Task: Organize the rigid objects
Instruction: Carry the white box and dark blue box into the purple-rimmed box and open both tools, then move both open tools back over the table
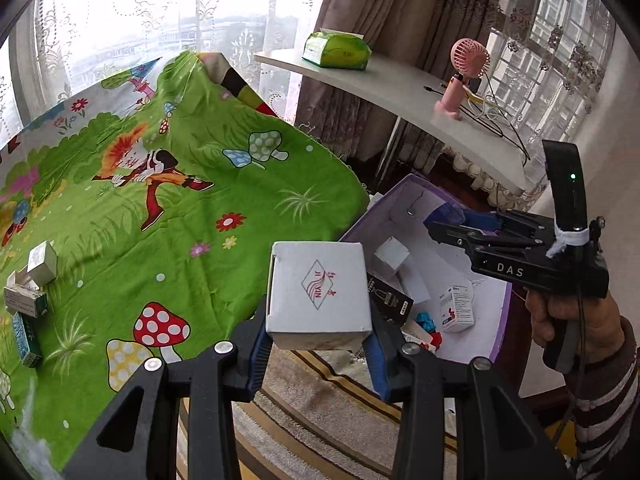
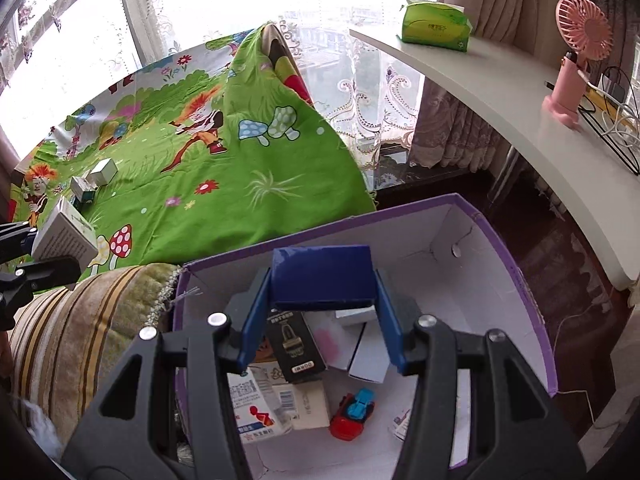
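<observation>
My left gripper (image 1: 318, 346) is shut on a white box with a red logo (image 1: 318, 292), held in the air beside the green-clothed table, near the purple storage box (image 1: 502, 320). My right gripper (image 2: 322, 334) is shut on a dark blue box (image 2: 322, 278) and holds it over the open purple storage box (image 2: 532, 312). That box holds several small cartons, a black padlock pack (image 2: 290, 346) and a red and blue toy car (image 2: 352, 414). The right gripper shows in the left wrist view (image 1: 436, 226), the left one in the right wrist view (image 2: 36, 256).
Small cartons (image 1: 30, 280) lie on the green cartoon cloth (image 1: 180, 208) at the left. A curved white shelf (image 2: 500, 92) carries a green tissue pack (image 2: 436, 26) and a pink fan (image 2: 576, 56). A striped cushion (image 2: 80, 332) lies between table and box.
</observation>
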Available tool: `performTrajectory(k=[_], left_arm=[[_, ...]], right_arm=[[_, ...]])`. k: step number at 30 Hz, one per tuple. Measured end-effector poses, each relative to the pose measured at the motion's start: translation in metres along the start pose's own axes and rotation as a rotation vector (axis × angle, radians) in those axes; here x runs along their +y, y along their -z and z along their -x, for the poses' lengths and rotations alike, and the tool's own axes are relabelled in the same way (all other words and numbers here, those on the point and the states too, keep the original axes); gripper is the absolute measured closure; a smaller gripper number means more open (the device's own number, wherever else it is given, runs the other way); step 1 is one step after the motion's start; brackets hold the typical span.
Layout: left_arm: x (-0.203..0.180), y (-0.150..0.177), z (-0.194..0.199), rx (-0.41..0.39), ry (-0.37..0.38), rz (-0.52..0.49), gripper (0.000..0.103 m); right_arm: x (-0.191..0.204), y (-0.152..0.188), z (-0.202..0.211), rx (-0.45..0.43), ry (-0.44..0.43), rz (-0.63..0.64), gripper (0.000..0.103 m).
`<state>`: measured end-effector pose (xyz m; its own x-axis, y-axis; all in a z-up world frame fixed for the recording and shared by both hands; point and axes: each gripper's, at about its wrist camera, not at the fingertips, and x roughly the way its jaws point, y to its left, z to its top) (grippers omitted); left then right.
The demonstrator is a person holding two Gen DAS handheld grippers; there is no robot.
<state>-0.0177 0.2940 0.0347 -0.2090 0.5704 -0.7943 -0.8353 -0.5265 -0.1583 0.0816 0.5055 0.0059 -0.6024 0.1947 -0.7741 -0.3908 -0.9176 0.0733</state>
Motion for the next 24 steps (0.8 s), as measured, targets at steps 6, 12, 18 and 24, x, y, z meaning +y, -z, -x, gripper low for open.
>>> performTrajectory(k=[6,12,18,24], left_arm=[[-0.028,-0.003,-0.006,0.006,0.069,-0.085,0.043],[-0.028,-0.003,-0.002,-0.008,0.069,-0.082,0.040],[-0.021,-0.002,0.002,-0.022,0.062,-0.065,0.040],[-0.011,-0.004,0.008,-0.047,0.038,-0.044,0.040]], right_arm=[[-0.030,0.001,0.009,-0.006,0.065,-0.052,0.036],[-0.028,-0.002,0.009,-0.009,0.083,-0.041,0.030],[-0.025,-0.001,0.007,0.006,0.065,-0.053,0.029],[-0.019,-0.004,0.009,0.004,0.065,-0.048,0.028]])
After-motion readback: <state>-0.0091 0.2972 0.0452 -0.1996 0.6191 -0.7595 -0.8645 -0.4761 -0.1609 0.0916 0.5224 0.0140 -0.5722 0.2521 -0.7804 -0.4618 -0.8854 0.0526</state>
